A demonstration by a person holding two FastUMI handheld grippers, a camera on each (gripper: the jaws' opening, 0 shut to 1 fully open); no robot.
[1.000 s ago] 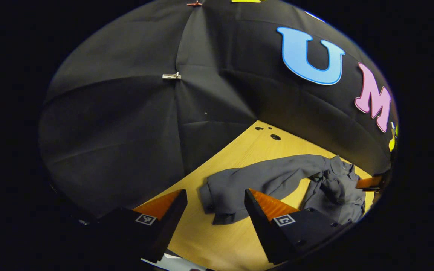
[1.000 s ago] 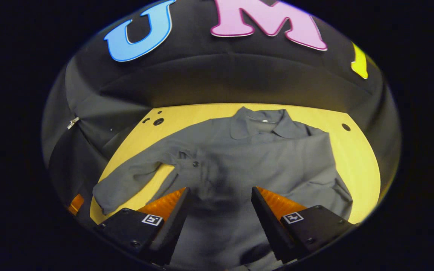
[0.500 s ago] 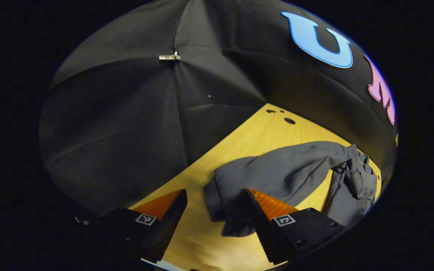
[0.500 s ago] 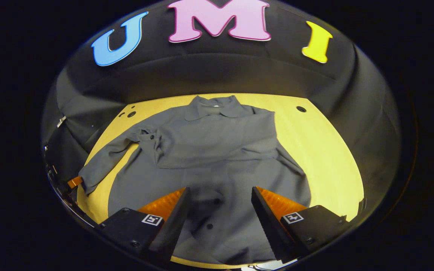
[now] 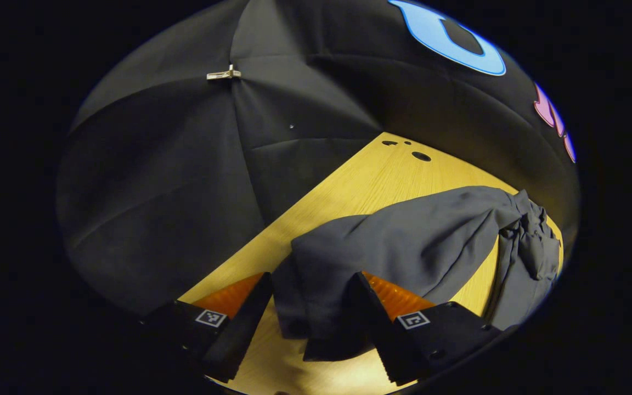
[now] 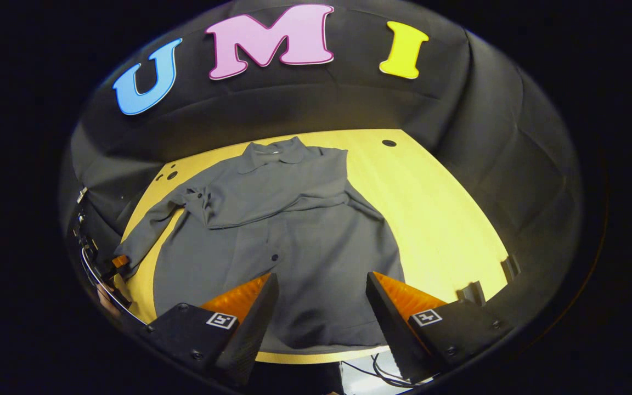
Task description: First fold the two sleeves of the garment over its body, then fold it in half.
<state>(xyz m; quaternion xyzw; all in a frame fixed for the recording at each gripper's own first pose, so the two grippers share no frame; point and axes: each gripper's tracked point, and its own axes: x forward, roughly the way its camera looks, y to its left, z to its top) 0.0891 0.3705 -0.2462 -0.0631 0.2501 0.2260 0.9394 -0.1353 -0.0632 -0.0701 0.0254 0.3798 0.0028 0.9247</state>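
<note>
one garment on one table; left gripper spread around its cuff, right gripper spread.

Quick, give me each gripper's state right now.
Left gripper: open, its fingers astride the sleeve cuff, not clamped.
Right gripper: open, empty, above the shirt.
</note>
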